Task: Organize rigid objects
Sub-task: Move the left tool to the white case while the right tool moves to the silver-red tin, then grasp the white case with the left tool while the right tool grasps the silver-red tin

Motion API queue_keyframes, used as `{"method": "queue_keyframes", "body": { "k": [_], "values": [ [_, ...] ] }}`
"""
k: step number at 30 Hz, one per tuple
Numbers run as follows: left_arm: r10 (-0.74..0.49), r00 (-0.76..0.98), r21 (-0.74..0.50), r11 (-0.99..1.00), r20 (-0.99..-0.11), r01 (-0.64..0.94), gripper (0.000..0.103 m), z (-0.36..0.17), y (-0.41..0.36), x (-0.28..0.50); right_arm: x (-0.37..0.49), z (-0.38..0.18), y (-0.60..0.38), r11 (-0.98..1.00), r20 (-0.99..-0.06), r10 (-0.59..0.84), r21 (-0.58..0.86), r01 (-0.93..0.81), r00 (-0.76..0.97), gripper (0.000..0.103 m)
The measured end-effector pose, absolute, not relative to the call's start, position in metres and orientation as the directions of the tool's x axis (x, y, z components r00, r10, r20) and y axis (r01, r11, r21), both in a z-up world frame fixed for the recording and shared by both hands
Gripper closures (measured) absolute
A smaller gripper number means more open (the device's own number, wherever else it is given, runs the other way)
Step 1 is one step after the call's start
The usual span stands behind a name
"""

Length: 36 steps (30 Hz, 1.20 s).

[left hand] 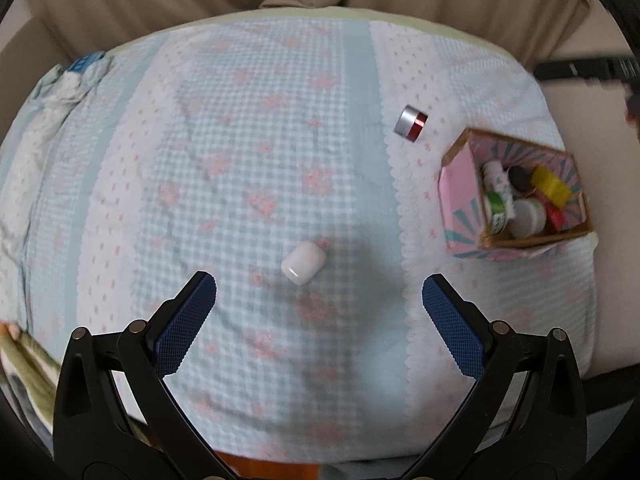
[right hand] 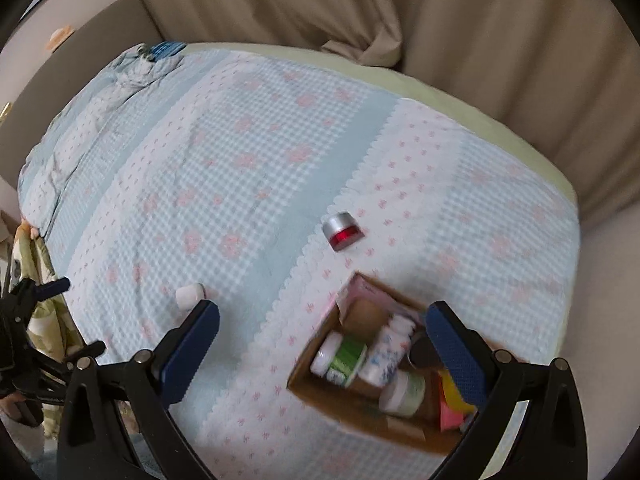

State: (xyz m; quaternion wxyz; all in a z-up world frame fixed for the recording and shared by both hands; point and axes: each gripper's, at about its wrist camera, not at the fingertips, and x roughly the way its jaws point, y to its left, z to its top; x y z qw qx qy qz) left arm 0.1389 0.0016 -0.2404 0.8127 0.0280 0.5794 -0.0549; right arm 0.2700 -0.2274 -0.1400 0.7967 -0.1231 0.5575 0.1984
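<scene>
A small white rounded case (left hand: 303,261) lies on the blue checked bedspread (left hand: 224,152), just ahead of my open, empty left gripper (left hand: 319,292). A silver and red jar (left hand: 411,123) lies on its side farther right. A pink cardboard box (left hand: 460,184) at the right holds several bottles and blocks. In the right wrist view my right gripper (right hand: 322,320) is open and empty above the box (right hand: 320,364); the jar (right hand: 343,231) lies beyond it and the white case (right hand: 189,295) sits by the left finger (right hand: 192,344).
The bedspread (right hand: 240,152) covers a bed with beige curtains (right hand: 440,32) behind. Bunched cloth (left hand: 60,92) lies at the far left corner. The left gripper's hardware (right hand: 24,320) shows at the left edge of the right wrist view.
</scene>
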Motion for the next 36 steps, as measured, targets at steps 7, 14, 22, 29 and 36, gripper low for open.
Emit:
{"method": "queue_keyframes", "body": {
  "k": [7, 14, 22, 29, 36],
  "values": [
    [0.008, 0.264, 0.082, 0.958, -0.965, 0.274, 0.003, -0.316, -0.004, 0.162, 0.327, -0.197, -0.209, 0.817, -0.955, 0.174, 0.005, -0.576, 0.239, 0.000],
    [0.002, 0.150, 0.063, 0.914, -0.989, 0.401, 0.022, -0.391, -0.007, 0.186, 0.364, -0.271, -0.195, 0.737, -0.977, 0.106, -0.047, -0.674, 0.184, 0.000],
    [-0.061, 0.049, -0.027, 0.856, -0.997, 0.516, 0.029, -0.431, -0.003, 0.202, 0.391, -0.332, -0.193, 0.697, -0.992, 0.049, -0.050, -0.716, 0.117, 0.000],
    [-0.091, 0.026, -0.061, 0.827, -0.995, 0.559, 0.029, -0.445, -0.008, 0.210, 0.406, -0.370, -0.181, 0.654, -0.998, -0.010, -0.052, -0.754, 0.060, 0.001],
    [-0.087, -0.010, -0.076, 0.798, -0.996, 0.597, 0.044, -0.458, -0.016, 0.215, 0.414, -0.403, -0.166, 0.622, -0.996, -0.085, -0.057, -0.781, 0.004, 0.020]
  ]
}}
